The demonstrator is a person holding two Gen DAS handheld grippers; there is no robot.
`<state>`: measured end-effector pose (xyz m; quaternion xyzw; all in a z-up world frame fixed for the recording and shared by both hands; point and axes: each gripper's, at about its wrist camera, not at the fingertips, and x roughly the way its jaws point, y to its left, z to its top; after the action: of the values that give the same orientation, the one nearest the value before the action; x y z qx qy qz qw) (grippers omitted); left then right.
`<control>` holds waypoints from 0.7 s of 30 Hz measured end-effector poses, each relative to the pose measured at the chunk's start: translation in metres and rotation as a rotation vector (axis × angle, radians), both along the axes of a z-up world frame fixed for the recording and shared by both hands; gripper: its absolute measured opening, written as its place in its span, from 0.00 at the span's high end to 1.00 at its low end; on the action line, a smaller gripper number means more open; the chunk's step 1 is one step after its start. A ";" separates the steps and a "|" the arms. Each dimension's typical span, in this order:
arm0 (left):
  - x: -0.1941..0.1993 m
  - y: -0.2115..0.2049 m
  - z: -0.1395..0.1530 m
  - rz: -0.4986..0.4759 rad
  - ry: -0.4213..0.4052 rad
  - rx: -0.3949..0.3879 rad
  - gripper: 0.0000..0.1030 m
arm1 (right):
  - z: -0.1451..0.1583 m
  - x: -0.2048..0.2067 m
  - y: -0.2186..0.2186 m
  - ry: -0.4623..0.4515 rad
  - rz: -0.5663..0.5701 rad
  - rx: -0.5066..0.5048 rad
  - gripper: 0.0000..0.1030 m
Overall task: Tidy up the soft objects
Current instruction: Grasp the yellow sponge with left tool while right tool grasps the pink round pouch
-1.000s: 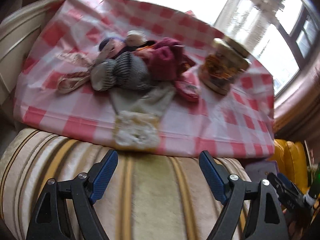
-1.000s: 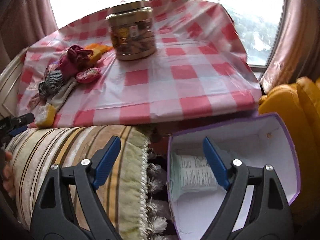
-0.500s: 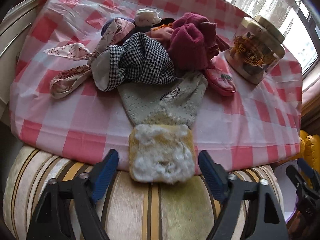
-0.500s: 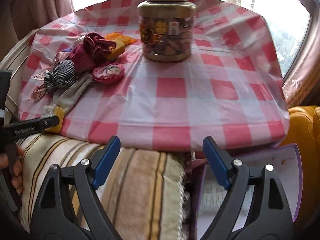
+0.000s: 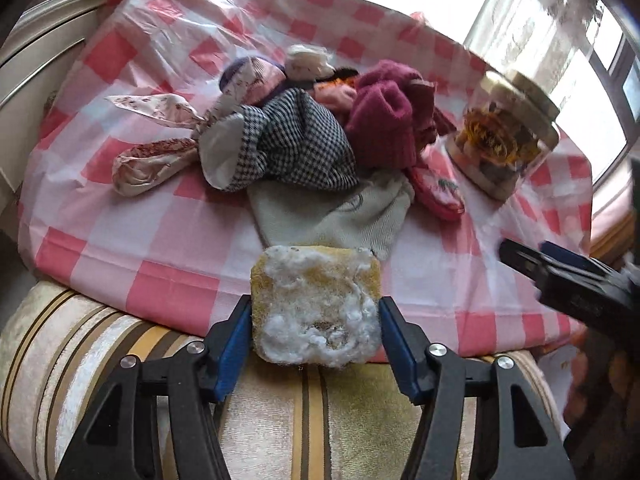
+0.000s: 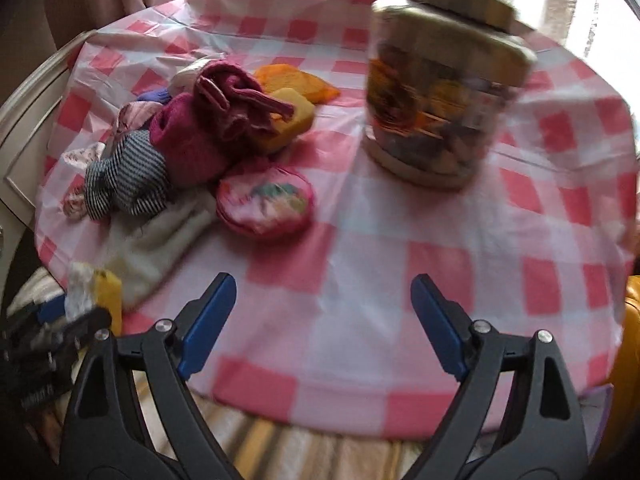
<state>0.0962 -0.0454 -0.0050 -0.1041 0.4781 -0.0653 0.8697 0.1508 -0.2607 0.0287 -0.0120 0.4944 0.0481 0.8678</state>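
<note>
Closing on the yellow sponge (image 5: 316, 308): left gripper (image 5: 315, 334) jaws have just been narrowing, both blue pads touching its sides at the near edge of the checked tablecloth (image 5: 140, 240). Right gripper (image 6: 323, 324) wide apart, just been widening, nothing between. Pile of soft cloths (image 5: 304, 136) lies beyond the sponge, jar (image 6: 440, 92) to the right.
</note>
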 end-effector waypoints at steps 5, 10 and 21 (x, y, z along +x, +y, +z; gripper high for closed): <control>-0.002 0.004 0.003 0.024 -0.031 -0.025 0.40 | -0.016 0.032 0.022 0.035 0.069 -0.007 0.12; -0.002 0.006 0.001 0.019 -0.023 -0.040 0.40 | -0.033 0.055 0.036 0.058 0.136 -0.107 0.12; -0.001 0.005 -0.003 0.020 -0.016 -0.057 0.40 | -0.037 0.070 0.050 -0.009 0.206 -0.158 0.32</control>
<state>0.0949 -0.0408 -0.0075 -0.1332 0.4678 -0.0711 0.8709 0.2211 -0.2104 -0.0080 -0.1313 0.4889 0.0977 0.8568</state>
